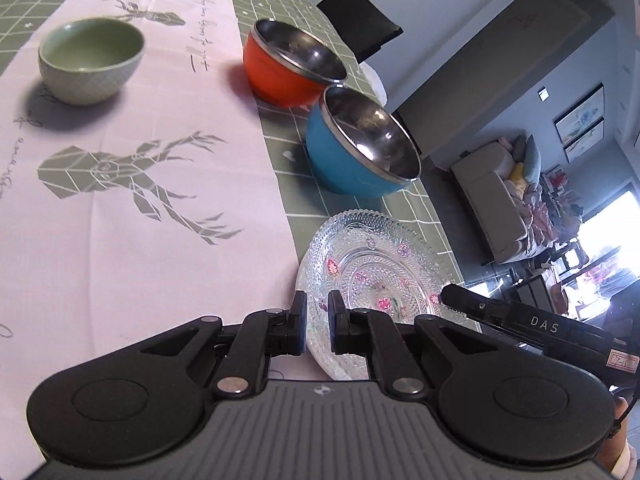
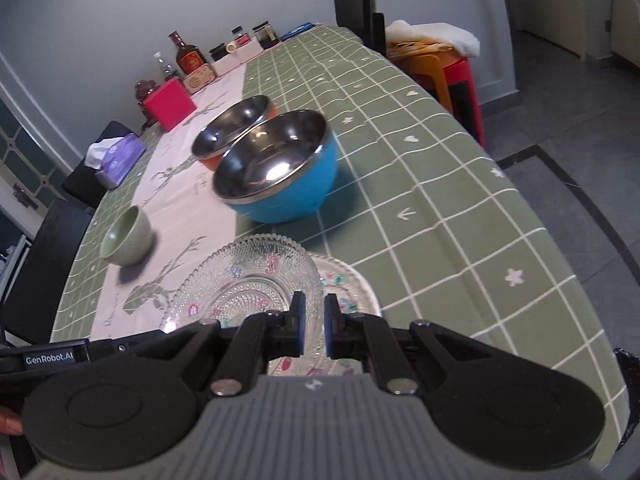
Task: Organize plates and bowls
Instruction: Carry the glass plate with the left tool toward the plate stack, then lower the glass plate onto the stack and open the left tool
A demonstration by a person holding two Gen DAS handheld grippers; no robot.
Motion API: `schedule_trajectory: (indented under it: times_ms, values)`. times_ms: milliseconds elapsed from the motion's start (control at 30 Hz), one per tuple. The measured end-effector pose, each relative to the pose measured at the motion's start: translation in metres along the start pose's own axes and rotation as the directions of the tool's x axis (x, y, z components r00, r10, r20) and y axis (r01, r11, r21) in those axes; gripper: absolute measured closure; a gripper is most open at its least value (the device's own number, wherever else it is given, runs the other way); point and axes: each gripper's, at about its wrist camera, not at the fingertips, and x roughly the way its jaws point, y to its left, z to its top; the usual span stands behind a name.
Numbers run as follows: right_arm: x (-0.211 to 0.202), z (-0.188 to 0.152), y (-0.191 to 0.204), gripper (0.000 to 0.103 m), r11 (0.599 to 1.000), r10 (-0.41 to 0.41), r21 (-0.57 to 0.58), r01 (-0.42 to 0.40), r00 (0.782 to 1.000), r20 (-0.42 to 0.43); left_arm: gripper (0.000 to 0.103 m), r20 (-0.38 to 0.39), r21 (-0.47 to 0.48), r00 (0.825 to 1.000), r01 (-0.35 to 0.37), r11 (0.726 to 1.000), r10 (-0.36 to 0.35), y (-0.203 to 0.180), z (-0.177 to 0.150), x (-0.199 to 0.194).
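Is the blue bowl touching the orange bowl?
Cannot tell. In the left wrist view the blue bowl rim meets the orange bowl with no visible gap; in the right wrist view they overlap, which could be just perspective.

The pale runner point(image 1: 140, 200) lies bare between the green ceramic bowl point(image 1: 91, 60) and the near edge, giving open passage on that side. Along the green checked cloth point(image 2: 420, 184) the orange steel bowl point(image 1: 292, 66), blue steel bowl point(image 1: 360, 144) and glass plates point(image 1: 372, 264) crowd close together in a row. Right of the blue bowl the cloth is bare to the table edge
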Motion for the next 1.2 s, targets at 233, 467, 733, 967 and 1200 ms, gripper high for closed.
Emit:
schedule_trajectory:
  times_ms: [233,467,733,967,1200]
  values:
    - [0.003,-0.003,-0.006,0.095,0.999,-0.048,-0.002,0.048,0.999,-0.017,0.092,-0.015,0.016,1.0,0.002,1.0,-0.002,-0.005,-0.005,0.007]
    - [0.009,-0.005,-0.007,0.094,0.995,-0.094,-0.028,0.093,0.995,-0.037,0.092,-0.003,0.075,1.0,-0.019,0.997,0.019,-0.013,-0.008,0.01]
    - [0.01,-0.007,-0.003,0.093,0.992,-0.113,-0.063,0.111,0.993,-0.031,0.092,0.026,0.166,0.998,-0.06,0.984,0.056,-0.022,-0.011,0.01]
    - [0.011,-0.011,0.007,0.094,0.98,-0.151,-0.136,0.147,0.988,-0.018,0.092,0.039,0.255,0.993,-0.116,0.96,0.11,-0.031,-0.017,0.012]
    - [0.012,-0.012,0.01,0.093,0.973,-0.17,-0.161,0.166,0.985,-0.011,0.091,0.037,0.268,0.994,-0.11,0.957,0.103,-0.03,-0.017,0.012]
